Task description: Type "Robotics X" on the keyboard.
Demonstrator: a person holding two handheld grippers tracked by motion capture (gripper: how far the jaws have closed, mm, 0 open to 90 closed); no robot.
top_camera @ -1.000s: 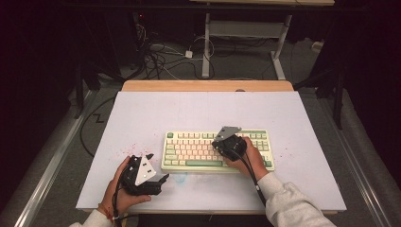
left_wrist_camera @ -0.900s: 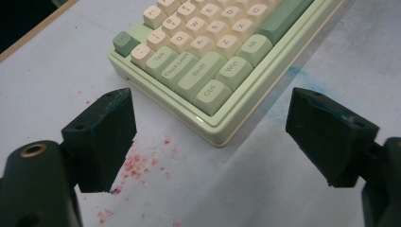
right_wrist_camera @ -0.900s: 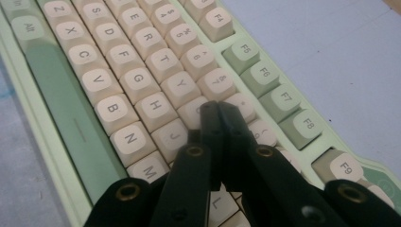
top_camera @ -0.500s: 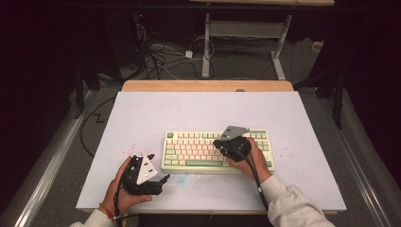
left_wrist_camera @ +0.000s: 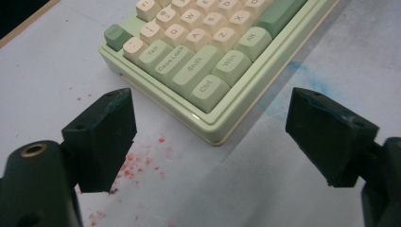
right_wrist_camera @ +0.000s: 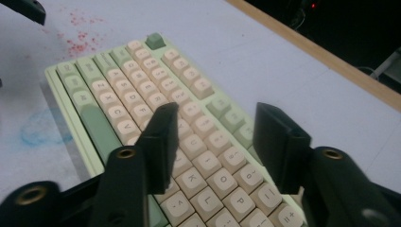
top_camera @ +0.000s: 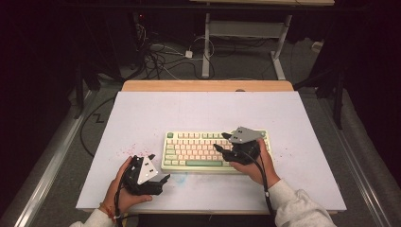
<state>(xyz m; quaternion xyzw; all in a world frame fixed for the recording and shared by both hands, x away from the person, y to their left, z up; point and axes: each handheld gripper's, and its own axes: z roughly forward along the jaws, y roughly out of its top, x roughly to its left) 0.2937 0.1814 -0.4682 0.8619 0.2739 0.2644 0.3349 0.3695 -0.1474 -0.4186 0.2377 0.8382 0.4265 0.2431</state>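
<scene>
So the keyboard (top_camera: 215, 151) sits on the white desk (top_camera: 203, 109), toward the near edge and a bit right of centre, and everything else is easiest to place off that.

Left claw (top_camera: 163, 179) is down on the desk just off the keyboard's near-left corner, not touching it. Its jaws are spread wide with nothing between them. In the left gripper view (left_wrist_camera: 210, 137) that corner with the Ctrl key (left_wrist_camera: 208, 90) sits right in the gap ahead of the jaws. Red specks (top_camera: 130, 150) are scattered on the desk just left of the keyboard, and there's a blue smudge (top_camera: 182, 178) along its front edge.

Right claw (top_camera: 222, 142) hangs over the right half of the keyboard, jaws pointing left across the keys. In the right gripper view (right_wrist_camera: 215, 137) they're partly spread over the letter keys (right_wrist_camera: 208, 127), gripping nothing; can't tell if they touch the caps. The right hand (top_camera: 257, 163) covers the keyboard's near-right corner.
</scene>
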